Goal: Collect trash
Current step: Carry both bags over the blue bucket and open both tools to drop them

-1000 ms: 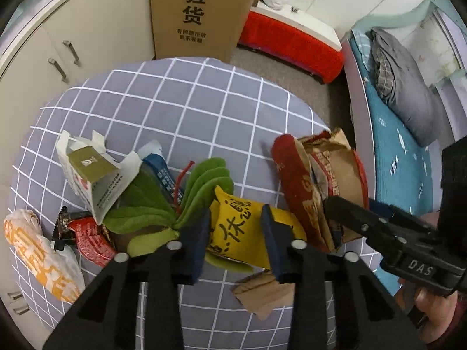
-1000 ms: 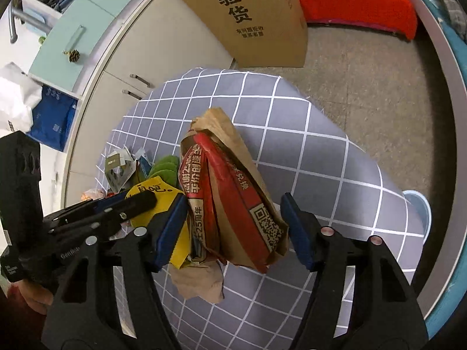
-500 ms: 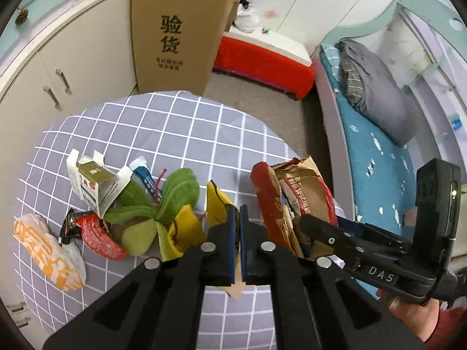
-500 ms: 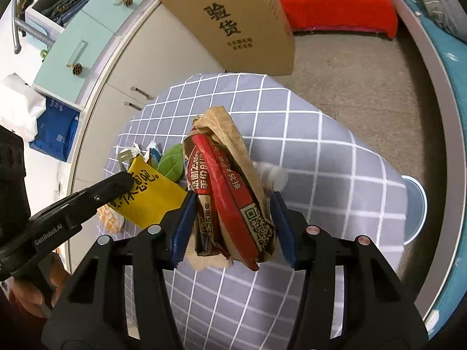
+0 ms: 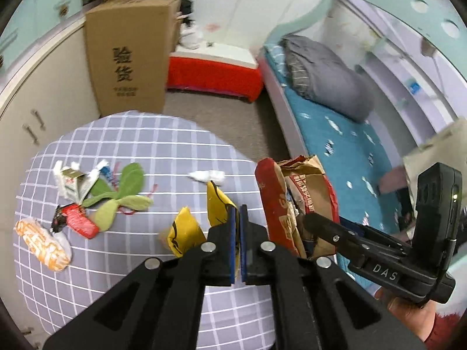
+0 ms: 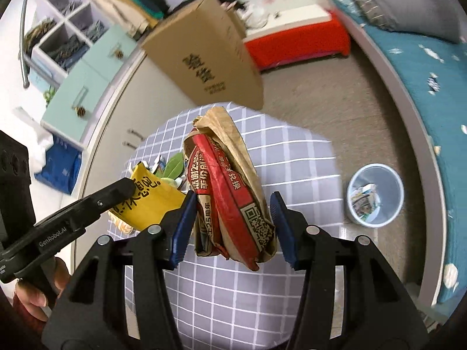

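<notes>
My left gripper (image 5: 238, 215) is shut on a yellow snack wrapper (image 5: 217, 204) and holds it above the grey checked table (image 5: 146, 145). The wrapper also shows in the right wrist view (image 6: 149, 198). My right gripper (image 6: 232, 207) is shut on a crumpled brown and red paper bag (image 6: 230, 201), lifted off the table; the bag also shows in the left wrist view (image 5: 292, 204). A blue trash bin (image 6: 376, 195) with some scraps in it stands on the floor to the right of the table.
On the table's left lie a white carton (image 5: 73, 180), green leaf-shaped pieces (image 5: 119, 195), a red wrapper (image 5: 78, 221), an orange packet (image 5: 41, 245) and a white tissue (image 5: 207, 175). A cardboard box (image 5: 128, 52), cabinets and a bed (image 5: 335, 134) surround the table.
My left gripper shut on the yellow wrapper and lifted it off the pile. My right gripper closed on the paper bag and raised it. Both views rose away from the table.
</notes>
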The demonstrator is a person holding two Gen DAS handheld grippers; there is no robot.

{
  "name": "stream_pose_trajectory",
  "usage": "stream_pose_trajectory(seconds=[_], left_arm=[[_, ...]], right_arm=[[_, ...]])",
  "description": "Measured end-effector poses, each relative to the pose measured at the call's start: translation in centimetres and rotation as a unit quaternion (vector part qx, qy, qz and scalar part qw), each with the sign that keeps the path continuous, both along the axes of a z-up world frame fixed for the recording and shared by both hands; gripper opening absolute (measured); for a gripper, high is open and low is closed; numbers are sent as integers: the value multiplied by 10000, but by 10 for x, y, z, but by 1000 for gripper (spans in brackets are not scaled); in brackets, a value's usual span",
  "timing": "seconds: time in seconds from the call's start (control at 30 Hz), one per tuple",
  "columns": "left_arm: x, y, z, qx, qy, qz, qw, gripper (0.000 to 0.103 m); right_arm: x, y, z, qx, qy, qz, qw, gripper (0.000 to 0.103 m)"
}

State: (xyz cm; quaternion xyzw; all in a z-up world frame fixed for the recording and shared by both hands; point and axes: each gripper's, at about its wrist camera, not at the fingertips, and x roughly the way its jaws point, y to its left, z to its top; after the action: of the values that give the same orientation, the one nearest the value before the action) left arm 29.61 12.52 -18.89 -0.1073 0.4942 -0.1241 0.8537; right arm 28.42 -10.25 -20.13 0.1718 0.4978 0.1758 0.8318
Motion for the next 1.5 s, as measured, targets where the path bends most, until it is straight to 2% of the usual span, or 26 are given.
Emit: stream_pose_trajectory(seconds=[0.3, 0.53, 0.63, 0.73, 0.8, 1.03, 1.5], left_arm=[[7, -92, 17, -1, -211, -632, 9978, 2], [43, -180, 13, 6, -118, -659, 9978, 2], [57, -210, 10, -12, -73, -646, 9979, 2], [72, -237, 5, 24, -21, -634, 9980, 2], [80, -247, 3, 46, 6, -619, 9981, 2], [103, -275, -3, 141, 79, -623, 9979, 2], [121, -325, -11, 132, 75, -1035, 9945, 2]], right_arm=[[-16, -96, 15, 0, -249, -767, 9967, 51], [3, -185, 8, -198, -135, -952, 9952, 51], [17, -210, 1, -250, -62, -943, 9952, 51], [31, -226, -4, -272, -20, -897, 9956, 54], [42, -237, -9, -248, 10, -874, 9959, 62], [66, -260, -20, -200, 121, -896, 9957, 64], [55, -283, 6, -648, -415, -1126, 9907, 65]])
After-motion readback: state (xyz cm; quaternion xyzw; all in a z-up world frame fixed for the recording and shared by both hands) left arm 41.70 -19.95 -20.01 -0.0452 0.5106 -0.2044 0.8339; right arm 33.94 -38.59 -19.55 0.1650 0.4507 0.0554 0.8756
